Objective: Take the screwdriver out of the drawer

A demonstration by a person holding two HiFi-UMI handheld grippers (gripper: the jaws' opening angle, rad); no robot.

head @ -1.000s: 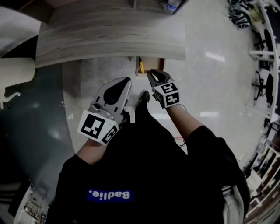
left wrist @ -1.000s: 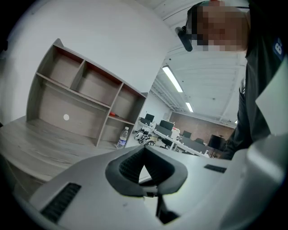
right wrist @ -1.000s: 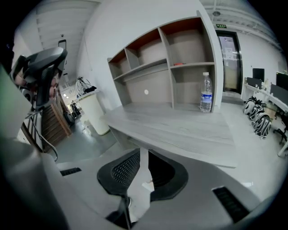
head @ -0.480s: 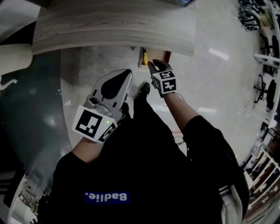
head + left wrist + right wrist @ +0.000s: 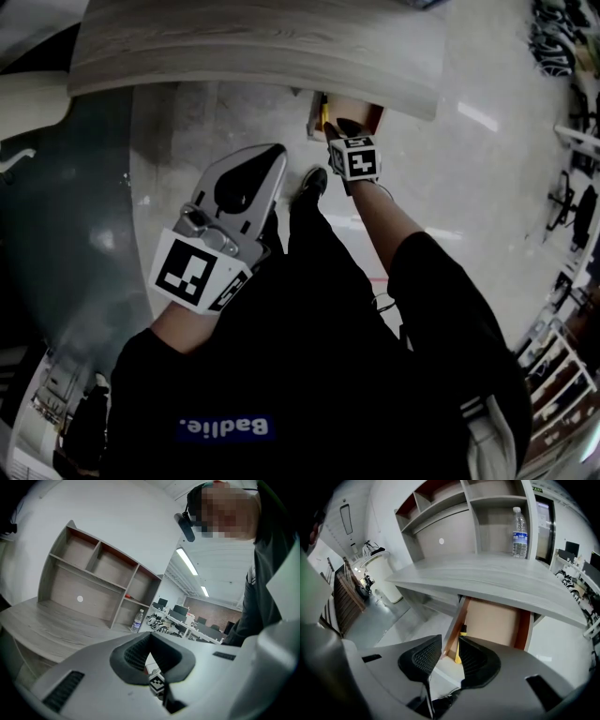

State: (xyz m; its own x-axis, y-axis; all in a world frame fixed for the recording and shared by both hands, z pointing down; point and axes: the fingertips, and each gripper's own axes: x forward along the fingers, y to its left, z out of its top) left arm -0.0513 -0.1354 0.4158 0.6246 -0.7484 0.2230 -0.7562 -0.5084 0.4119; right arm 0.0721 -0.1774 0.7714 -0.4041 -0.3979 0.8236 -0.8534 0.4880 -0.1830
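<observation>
The wooden drawer [image 5: 361, 114] [image 5: 497, 620] stands pulled out under the grey desk top [image 5: 253, 56]. The screwdriver [image 5: 323, 114] [image 5: 460, 654], with a yellow and black handle, lies along the drawer's left wall. My right gripper [image 5: 334, 127] [image 5: 450, 642] hangs over the drawer's front left corner, pointing steeply down. Its jaws are opening, with nothing between them, and the yellow handle shows through the gap. My left gripper [image 5: 273, 157] [image 5: 150, 637] is held nearer my body, left of the drawer, with its tips together and empty.
A shelf unit [image 5: 93, 578] [image 5: 454, 508] stands on the desk with a water bottle [image 5: 519, 531] [image 5: 136, 620] beside it. A shoe [image 5: 311, 181] rests on the pale floor below the drawer. A white bin [image 5: 382, 581] stands to the left.
My right gripper has dropped toward the drawer's front left corner and its jaws have spread wider. The left gripper has sunk a little.
</observation>
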